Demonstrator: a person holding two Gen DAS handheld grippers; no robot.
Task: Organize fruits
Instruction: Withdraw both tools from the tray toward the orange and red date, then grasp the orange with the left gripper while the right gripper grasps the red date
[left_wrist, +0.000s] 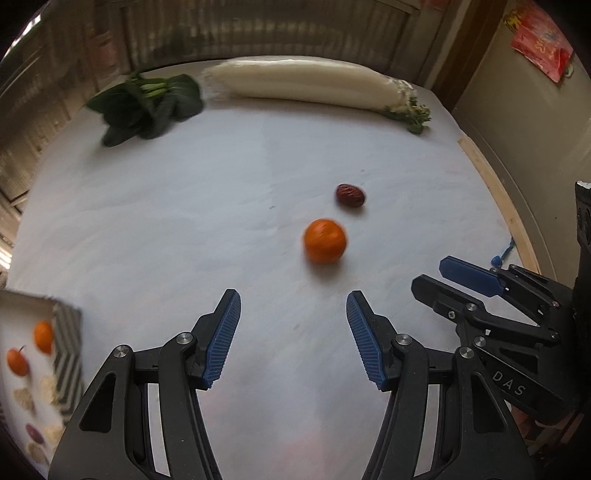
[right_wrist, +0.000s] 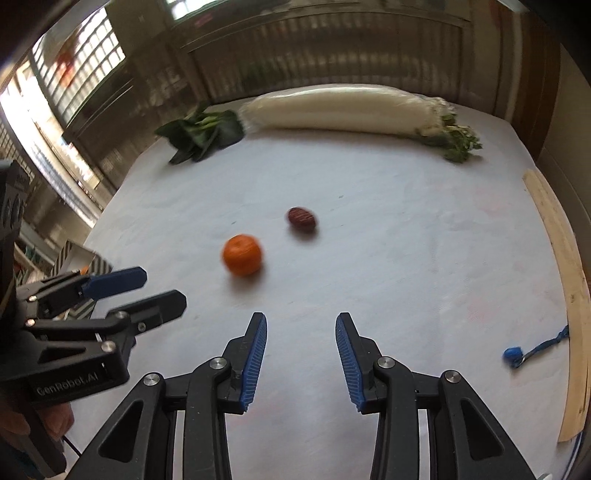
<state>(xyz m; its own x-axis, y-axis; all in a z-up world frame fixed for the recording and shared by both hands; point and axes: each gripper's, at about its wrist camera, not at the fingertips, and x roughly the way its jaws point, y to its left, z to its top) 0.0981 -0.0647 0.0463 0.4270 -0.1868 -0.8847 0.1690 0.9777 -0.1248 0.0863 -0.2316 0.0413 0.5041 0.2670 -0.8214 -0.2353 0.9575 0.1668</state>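
matt white tablecloth (left_wrist: 184, 221), ribbed blue tongs (left_wrist: 293, 339)

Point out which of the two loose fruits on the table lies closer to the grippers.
The round orange, out in front of both grippers. The smaller, dark red wrinkled date lies beyond it, toward the long white radish.

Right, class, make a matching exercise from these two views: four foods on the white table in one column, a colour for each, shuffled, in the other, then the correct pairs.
Column one:
1. tangerine
2. dried date
3. long radish
4. leafy greens

Column two:
A. white
B. dark green
C. orange
D. reddish brown

Pairs: 1-C, 2-D, 3-A, 4-B
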